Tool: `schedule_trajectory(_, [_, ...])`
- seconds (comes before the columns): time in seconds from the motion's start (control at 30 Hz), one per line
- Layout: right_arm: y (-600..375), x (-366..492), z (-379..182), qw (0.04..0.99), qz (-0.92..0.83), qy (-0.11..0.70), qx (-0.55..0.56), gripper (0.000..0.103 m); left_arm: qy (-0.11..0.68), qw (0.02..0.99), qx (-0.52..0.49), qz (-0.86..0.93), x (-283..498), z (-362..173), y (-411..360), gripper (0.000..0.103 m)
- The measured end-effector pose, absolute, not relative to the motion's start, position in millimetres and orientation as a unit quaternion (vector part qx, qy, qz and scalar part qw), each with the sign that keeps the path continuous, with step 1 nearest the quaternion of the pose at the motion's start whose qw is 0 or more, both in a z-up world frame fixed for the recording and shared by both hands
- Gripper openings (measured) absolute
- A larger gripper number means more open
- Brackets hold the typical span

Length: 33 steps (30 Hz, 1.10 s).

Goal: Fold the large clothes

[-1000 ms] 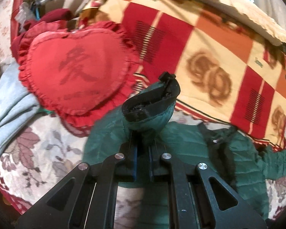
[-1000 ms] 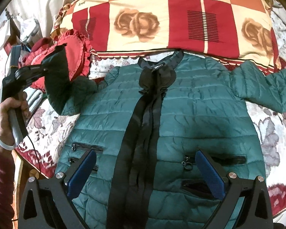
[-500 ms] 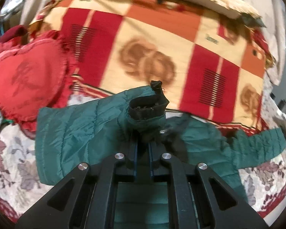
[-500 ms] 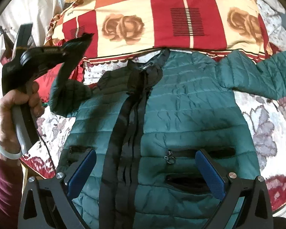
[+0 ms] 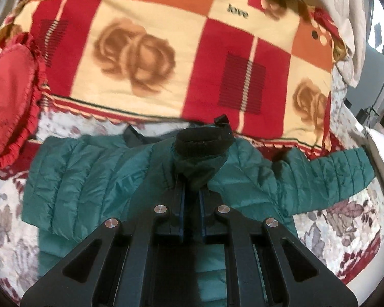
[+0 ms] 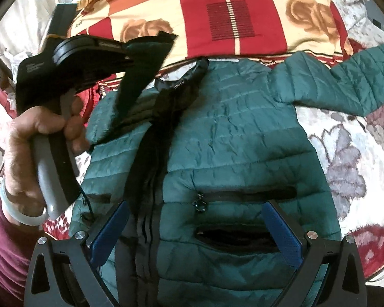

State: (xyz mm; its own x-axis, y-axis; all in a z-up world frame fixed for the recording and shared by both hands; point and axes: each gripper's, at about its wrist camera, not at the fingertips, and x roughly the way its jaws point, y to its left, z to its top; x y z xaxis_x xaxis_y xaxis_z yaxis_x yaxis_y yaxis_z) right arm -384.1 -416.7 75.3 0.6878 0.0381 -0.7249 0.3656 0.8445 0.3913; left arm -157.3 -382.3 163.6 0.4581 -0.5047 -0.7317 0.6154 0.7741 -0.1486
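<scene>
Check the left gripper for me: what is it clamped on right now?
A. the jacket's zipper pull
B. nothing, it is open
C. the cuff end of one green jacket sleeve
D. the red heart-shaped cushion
C: the left gripper is shut on the dark-lined cuff of the green quilted jacket, holding that sleeve lifted above the jacket body, while the right gripper hangs open over the hem.

The jacket (image 6: 233, 133) hem gets cut off at the frame bottom behind the right gripper (image 6: 197, 232). Far sleeve end runs off frame. Collar label is too tiny to read.
</scene>
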Motion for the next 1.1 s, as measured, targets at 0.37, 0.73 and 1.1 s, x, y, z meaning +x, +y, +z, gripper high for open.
schedule_trajectory(0.37, [-424,-387,72,0.881,-0.094,0.384,0.262,0.103,0.441,0.827,0.078,-0.34,-153,122,-400,0.008])
schedule_trajectory(0.73, [-419,-385,73,0.879,-0.094,0.388,0.26,0.103,0.444,0.803,0.081,-0.39,-162,124,-398,0.066])
schedule_trajectory(1.1, [-435,-375,92,0.884,-0.106,0.365,0.27,0.103,0.437,0.814,0.056,-0.379,-143,158,-328,0.066])
